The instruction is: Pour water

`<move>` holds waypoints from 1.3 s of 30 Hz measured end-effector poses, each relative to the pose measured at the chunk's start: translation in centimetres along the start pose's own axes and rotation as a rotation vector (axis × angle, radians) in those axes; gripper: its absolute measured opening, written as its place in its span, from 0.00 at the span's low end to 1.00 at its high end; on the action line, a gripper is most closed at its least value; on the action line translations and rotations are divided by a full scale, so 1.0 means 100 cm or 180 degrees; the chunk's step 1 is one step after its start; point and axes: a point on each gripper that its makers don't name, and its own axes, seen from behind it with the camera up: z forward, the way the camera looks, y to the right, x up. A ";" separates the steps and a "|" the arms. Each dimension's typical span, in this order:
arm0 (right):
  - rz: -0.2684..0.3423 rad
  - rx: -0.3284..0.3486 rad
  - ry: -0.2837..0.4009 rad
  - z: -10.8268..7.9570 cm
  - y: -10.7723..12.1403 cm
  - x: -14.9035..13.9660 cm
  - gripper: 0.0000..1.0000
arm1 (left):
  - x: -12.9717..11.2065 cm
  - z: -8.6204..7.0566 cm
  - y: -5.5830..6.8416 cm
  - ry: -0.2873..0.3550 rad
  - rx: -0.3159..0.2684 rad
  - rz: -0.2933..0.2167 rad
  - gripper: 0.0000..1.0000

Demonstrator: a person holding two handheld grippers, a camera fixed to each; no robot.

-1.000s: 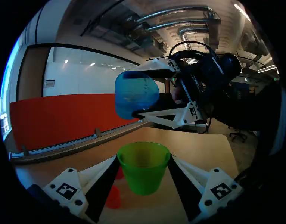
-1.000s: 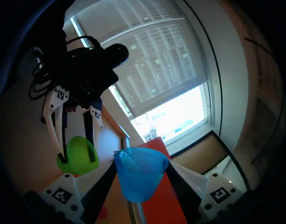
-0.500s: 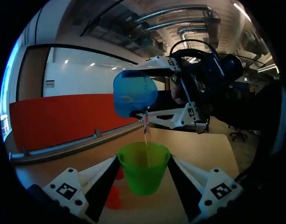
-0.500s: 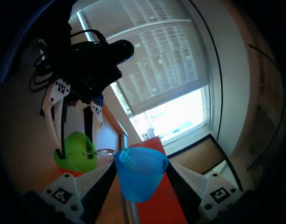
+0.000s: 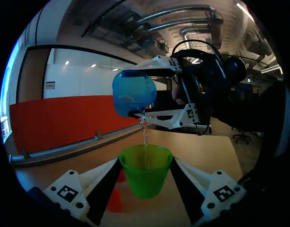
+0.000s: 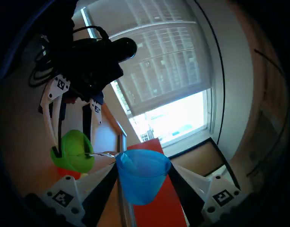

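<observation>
In the left gripper view my left gripper (image 5: 145,174) is shut on an upright green cup (image 5: 145,173) above the wooden table (image 5: 198,145). Above it, the right gripper (image 5: 139,90) holds a blue cup (image 5: 133,92) tipped over, and a thin stream of water (image 5: 144,134) falls from its rim into the green cup. In the right gripper view my right gripper (image 6: 143,179) is shut on the blue cup (image 6: 142,179). The water (image 6: 103,153) runs from its rim toward the green cup (image 6: 72,150), which the left gripper (image 6: 71,149) holds farther off.
Red cups (image 5: 115,198) stand on the table below the green cup. A red wall panel (image 5: 61,117) and a ledge (image 5: 73,147) run along the table's far side. An office chair (image 5: 241,136) stands at the right. A bright window with blinds (image 6: 167,90) is behind the cups.
The blue cup has tipped further and water now streams into the green cup; one second ago nothing was flowing. The green cup has stayed in place.
</observation>
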 end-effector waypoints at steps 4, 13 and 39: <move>-0.0043 -0.0012 -0.0007 0.001 0.001 -0.001 0.93 | -0.001 0.000 0.001 0.0001 -0.0006 -0.0002 0.88; -0.0148 -0.0032 -0.0022 0.002 0.005 -0.001 0.93 | -0.002 0.001 0.002 0.0011 -0.0009 -0.0014 0.88; -0.0435 -0.0104 -0.0064 0.005 0.013 -0.001 0.93 | 0.000 0.002 0.005 0.0012 -0.0030 -0.0009 0.88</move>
